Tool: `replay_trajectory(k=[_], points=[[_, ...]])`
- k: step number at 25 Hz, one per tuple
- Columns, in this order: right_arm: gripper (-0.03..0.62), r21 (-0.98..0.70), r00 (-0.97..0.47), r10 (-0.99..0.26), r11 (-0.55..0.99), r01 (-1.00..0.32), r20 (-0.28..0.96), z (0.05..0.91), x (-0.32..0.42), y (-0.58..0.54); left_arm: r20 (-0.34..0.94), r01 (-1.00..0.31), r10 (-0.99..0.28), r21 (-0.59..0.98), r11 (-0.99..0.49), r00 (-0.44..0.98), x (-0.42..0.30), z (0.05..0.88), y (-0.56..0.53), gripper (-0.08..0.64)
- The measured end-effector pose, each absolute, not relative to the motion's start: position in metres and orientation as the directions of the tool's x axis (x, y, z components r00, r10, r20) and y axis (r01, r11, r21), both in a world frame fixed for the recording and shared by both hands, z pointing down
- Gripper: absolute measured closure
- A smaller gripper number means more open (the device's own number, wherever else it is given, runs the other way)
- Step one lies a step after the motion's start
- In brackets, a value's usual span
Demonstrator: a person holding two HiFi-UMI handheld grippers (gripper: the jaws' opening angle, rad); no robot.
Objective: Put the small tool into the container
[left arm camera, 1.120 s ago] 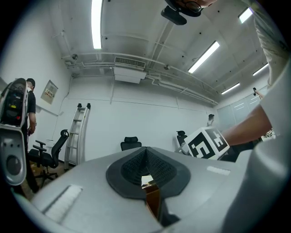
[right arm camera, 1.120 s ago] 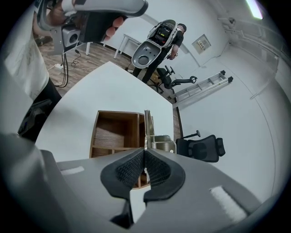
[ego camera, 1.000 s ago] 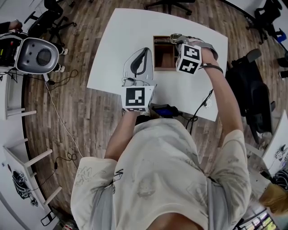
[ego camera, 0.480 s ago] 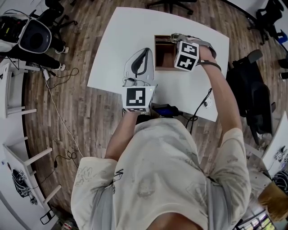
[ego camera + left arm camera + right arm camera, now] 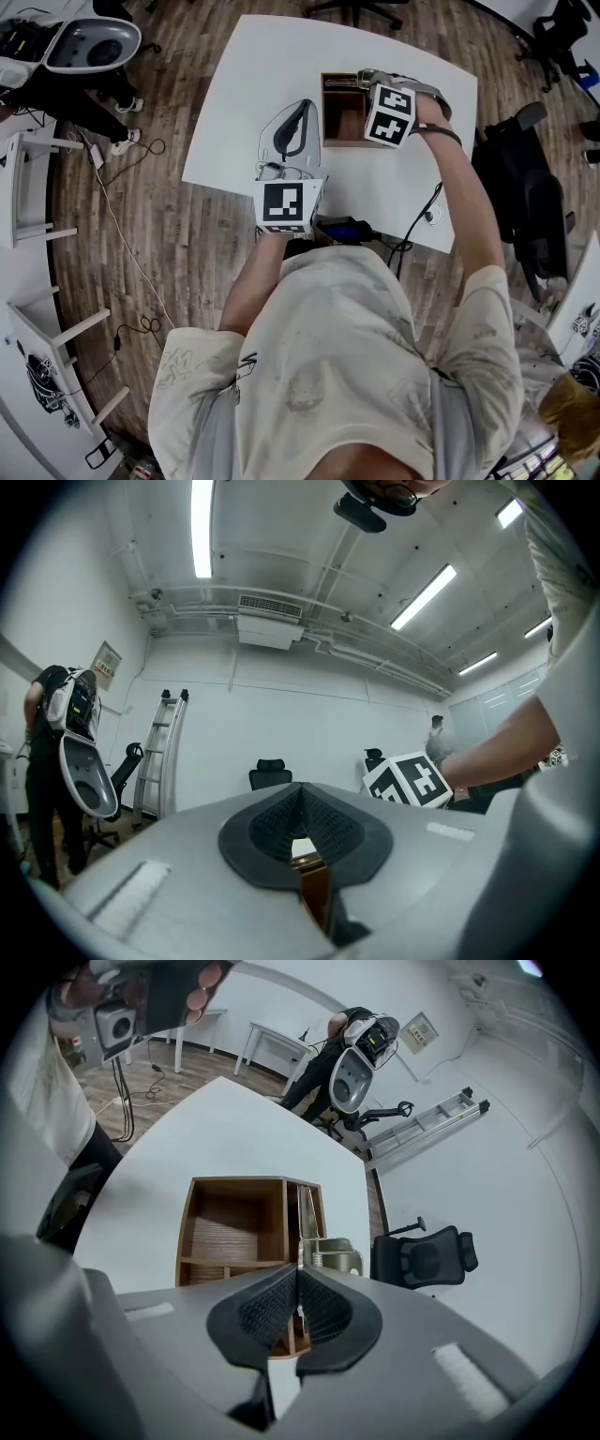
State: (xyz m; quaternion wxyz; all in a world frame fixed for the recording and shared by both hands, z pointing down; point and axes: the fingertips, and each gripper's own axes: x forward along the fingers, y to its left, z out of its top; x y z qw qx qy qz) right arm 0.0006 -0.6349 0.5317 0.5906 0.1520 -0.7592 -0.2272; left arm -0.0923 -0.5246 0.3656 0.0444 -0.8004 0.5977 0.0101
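The right claw (image 5: 298, 1290) was pressed together on a small silver metal tool (image 5: 330, 1254). The tool stuck out straight ahead of the claw. Its long, thin part pointed away from the claw. It ran the same way as the narrow slot on the right side of the brown wooden box (image 5: 230, 1230). So the tool was at that slot, not over the big part of the box. I could not tell how far down it sat, or if it touched the wood.

The box stood on the white desk (image 5: 253, 84), toward the far side. The right claw was at the box's right edge. The left claw (image 5: 302, 834) was pressed together too, and I saw nothing held in it. It was on the near side of the desk, left of the box. So the right hand was the one at the slot.

I think the job was nearly done. The next move would likely be to open the right claw and let the tool drop in. The slot looked thin, so a tilted tool could catch on the wall.
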Motion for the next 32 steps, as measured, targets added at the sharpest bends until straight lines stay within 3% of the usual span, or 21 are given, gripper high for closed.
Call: replay_trajectory(k=[32], points=[[0.581,0.479,-0.225,-0.454,0.875,0.067,0.862,0.553,-0.006,-0.642,-0.055,-0.958,-0.957,-0.057,-0.282,0.285,-0.091,0.369,-0.528,0.561]])
